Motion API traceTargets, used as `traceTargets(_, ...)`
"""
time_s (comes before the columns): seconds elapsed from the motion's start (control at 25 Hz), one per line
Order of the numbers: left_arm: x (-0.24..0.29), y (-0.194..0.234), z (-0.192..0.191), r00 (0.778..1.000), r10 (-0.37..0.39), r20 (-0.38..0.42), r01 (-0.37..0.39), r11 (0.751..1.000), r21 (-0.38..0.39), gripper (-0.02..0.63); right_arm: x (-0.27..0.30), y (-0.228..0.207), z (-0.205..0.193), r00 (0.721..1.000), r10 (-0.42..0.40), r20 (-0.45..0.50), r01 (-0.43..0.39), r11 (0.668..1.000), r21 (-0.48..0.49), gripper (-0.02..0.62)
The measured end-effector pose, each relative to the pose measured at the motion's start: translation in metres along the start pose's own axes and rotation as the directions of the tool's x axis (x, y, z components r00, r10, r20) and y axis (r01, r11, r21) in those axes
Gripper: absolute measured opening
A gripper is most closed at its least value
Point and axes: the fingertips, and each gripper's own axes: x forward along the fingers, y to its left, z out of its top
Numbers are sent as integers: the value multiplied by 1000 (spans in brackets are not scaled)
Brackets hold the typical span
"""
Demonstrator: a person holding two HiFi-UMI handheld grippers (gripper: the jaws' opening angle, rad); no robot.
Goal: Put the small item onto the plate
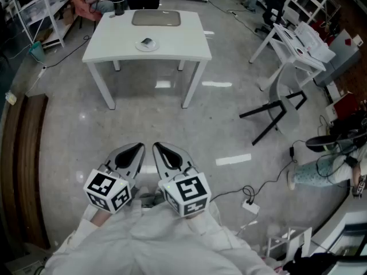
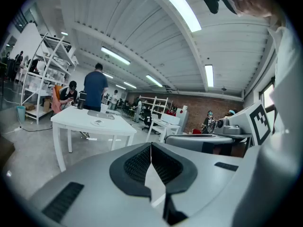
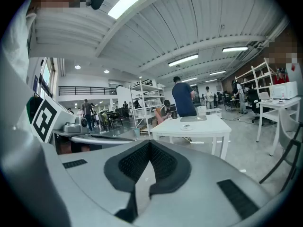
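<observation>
A white plate [image 1: 147, 44] lies on the white table [image 1: 189, 44] far ahead of me, and a small dark item [image 1: 147, 41] rests on it. Both grippers are held low and close to my body, well short of the table. The left gripper [image 1: 139, 147] and the right gripper [image 1: 156, 147] point side by side at the table, jaws together and nothing between them. In the left gripper view the pads meet at the left gripper [image 2: 151, 146], with the plate [image 2: 98, 123] small in the distance. The right gripper [image 3: 150, 144] looks the same, with the plate [image 3: 187, 126] beyond it.
A grey mat [image 1: 156, 19] and a black cup [image 1: 118, 4] sit at the table's far side, where people stand and sit. A toppled chair [image 1: 278, 110] and a white desk [image 1: 298, 44] are to the right. A cable with a power strip [image 1: 250, 205] lies on the floor.
</observation>
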Motion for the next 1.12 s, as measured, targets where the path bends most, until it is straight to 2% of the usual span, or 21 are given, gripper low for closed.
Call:
traceTargets(0.32,0,-2,-1,1000,4,-21,-4,1000,-15,12,-3,8,-1,1000,18,-9,-18,1000,-2,15)
traceTargets(0.68,8,-8,2,1000,18,2,-18,1000,-7,12,-9,-6,0,1000,22,-1,-22,1000,-5,14)
traceTargets(1.12,24,-13,-17,999,49,-16,-49,998,-40,12,-14,-23,-21,996,89,-19,-88,995,56,15)
